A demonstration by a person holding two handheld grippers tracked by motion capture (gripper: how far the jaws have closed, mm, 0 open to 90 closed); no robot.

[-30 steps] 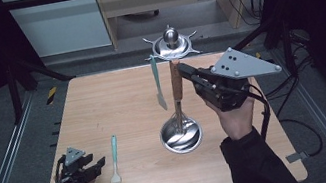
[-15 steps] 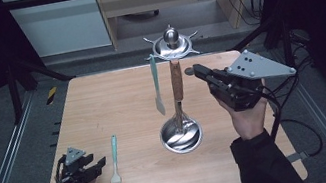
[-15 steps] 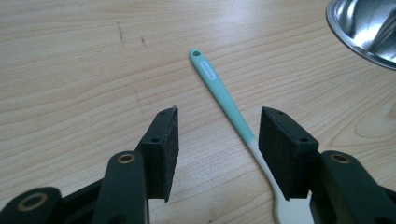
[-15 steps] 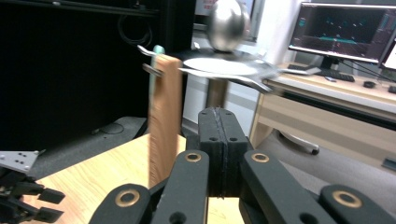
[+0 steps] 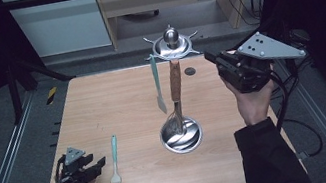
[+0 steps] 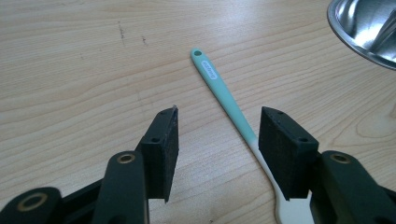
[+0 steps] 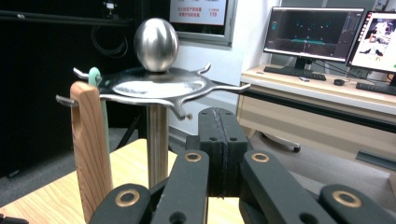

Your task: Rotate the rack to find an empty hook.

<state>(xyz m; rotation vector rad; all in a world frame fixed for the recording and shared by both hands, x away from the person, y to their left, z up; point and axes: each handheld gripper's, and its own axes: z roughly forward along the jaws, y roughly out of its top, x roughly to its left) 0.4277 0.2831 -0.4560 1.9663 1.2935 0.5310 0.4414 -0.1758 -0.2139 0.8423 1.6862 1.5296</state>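
Teal-handled brush [image 5: 114,162] lies near the surface's [image 5: 103,107] front left corner, its handle label too small to read. Left tongs [image 6: 218,149] stand released astride it, pads clear. Right tongs [image 7: 218,144] are clenched empty beside the rack [image 7: 156,88].

My high view looks forward and down over the whole tabletop [image 5: 117,99]; my left gripper view skims close above the wood, sharing the teal brush [image 6: 219,86] with it; my right gripper view faces level, near the utensil stand [image 7: 156,93], also shared.
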